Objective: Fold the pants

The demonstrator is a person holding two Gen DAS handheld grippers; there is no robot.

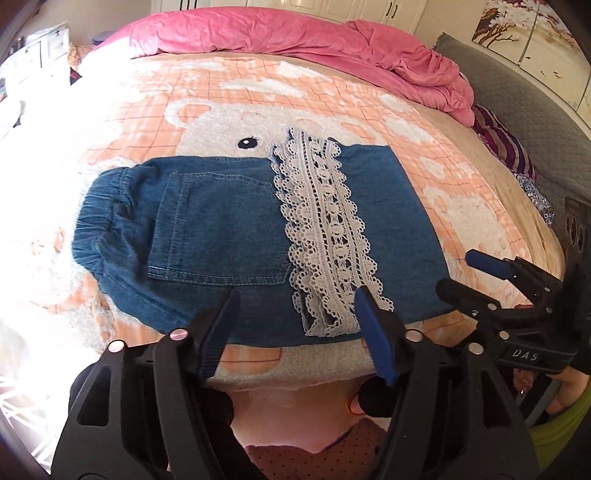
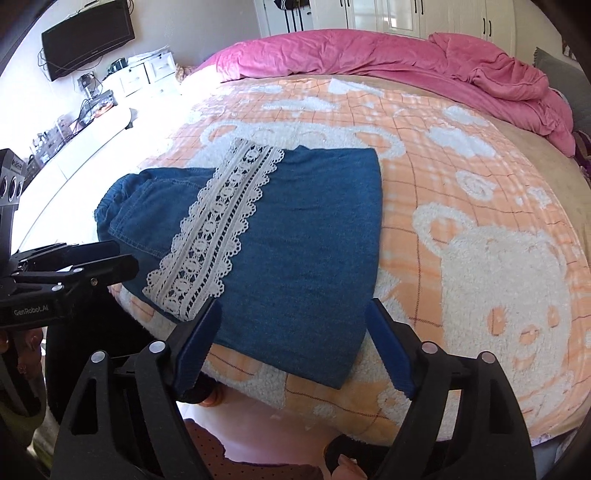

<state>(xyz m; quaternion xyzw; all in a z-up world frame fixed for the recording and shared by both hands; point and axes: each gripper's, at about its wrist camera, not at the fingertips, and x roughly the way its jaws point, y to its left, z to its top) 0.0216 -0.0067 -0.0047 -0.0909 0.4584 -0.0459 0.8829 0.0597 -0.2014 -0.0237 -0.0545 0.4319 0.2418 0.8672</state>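
Observation:
Blue denim pants lie folded flat on the bed, elastic waistband at the left and a white lace hem strip across the top. They also show in the right wrist view, with the lace at their left. My left gripper is open and empty, above the near edge of the pants. My right gripper is open and empty, above the near right corner of the pants. The right gripper also shows at the right of the left wrist view, open.
The bed carries an orange and white bear-pattern blanket. A crumpled pink duvet lies along the far side. A white desk and a wall TV stand at the left. The near bed edge is below both grippers.

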